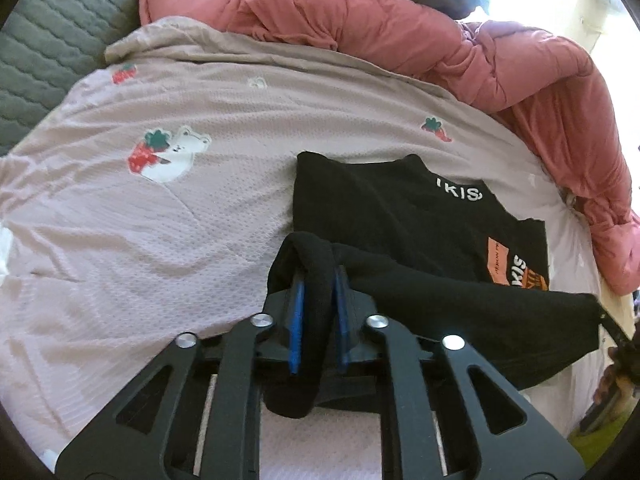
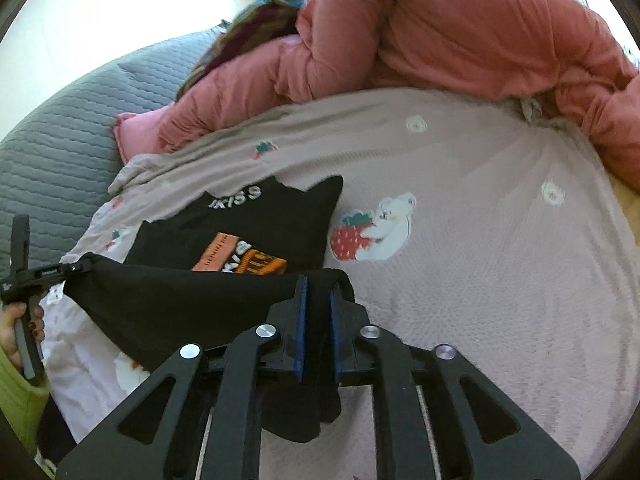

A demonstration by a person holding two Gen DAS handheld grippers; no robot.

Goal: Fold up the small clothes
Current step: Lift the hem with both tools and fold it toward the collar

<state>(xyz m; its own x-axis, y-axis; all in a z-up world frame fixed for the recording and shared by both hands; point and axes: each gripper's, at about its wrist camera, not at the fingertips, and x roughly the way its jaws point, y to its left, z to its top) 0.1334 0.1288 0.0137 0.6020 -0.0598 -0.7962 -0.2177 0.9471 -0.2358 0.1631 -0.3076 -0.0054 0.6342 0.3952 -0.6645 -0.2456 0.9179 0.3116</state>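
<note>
A small black T-shirt (image 1: 400, 208) with white lettering and an orange print lies flat on the bedsheet (image 1: 160, 240), collar at the far end. Its near edge is lifted and stretched taut between both grippers. My left gripper (image 1: 318, 276) is shut on one corner of that edge, with black cloth bunched between and over the blue pads (image 1: 297, 320). My right gripper (image 2: 318, 284) is shut on the other corner of the T-shirt (image 2: 248, 220) in the same way. In the right wrist view the left gripper (image 2: 60, 270) shows at the far left, held by a hand (image 2: 18, 320).
The pale pink sheet (image 2: 480, 280) has strawberry and bear prints. A bulky salmon-pink duvet (image 1: 460, 52) is heaped along the far and right sides. A grey quilted cover (image 1: 52, 40) lies at the far left, with a colourful cloth (image 2: 256, 32) behind the duvet. A green sleeve (image 2: 16, 400) is low on the left.
</note>
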